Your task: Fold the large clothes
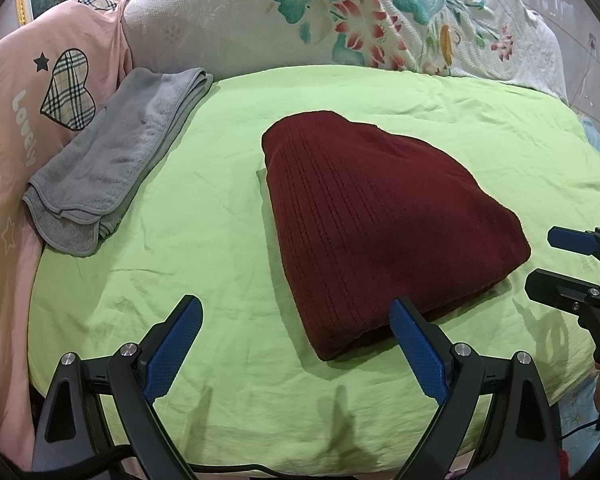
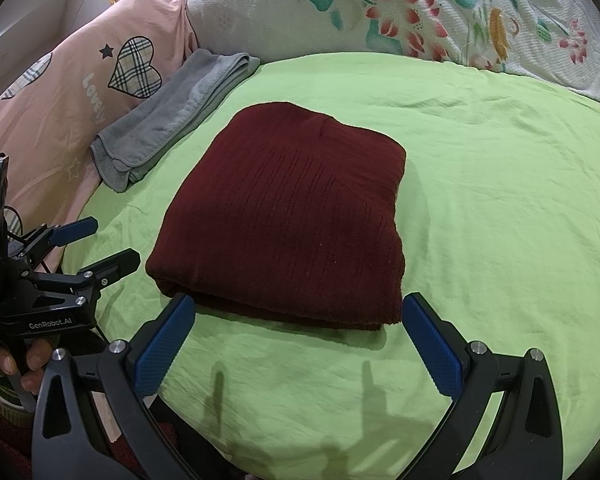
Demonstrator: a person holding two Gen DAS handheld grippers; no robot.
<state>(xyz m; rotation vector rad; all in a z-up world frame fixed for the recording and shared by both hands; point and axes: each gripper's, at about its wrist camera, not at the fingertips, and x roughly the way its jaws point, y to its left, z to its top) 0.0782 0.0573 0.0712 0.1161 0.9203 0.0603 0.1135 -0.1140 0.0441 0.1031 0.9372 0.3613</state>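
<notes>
- Maroon sweater (image 2: 288, 216) lies folded on the green sheet (image 2: 500, 200).
- Left gripper (image 1: 296, 320): jaws wide, holding nothing.
- Right gripper (image 2: 296, 312): jaws wide, near the sweater's edge.

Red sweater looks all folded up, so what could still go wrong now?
The folded maroon sweater has layered edges facing both open grippers. The right gripper is close to that front edge and might snag it, pulling the fold loose. The left gripper has one finger beside the sweater's corner and could nudge it crooked. The green sheet is wrinkled, so sliding the bundle may bunch it.
</notes>
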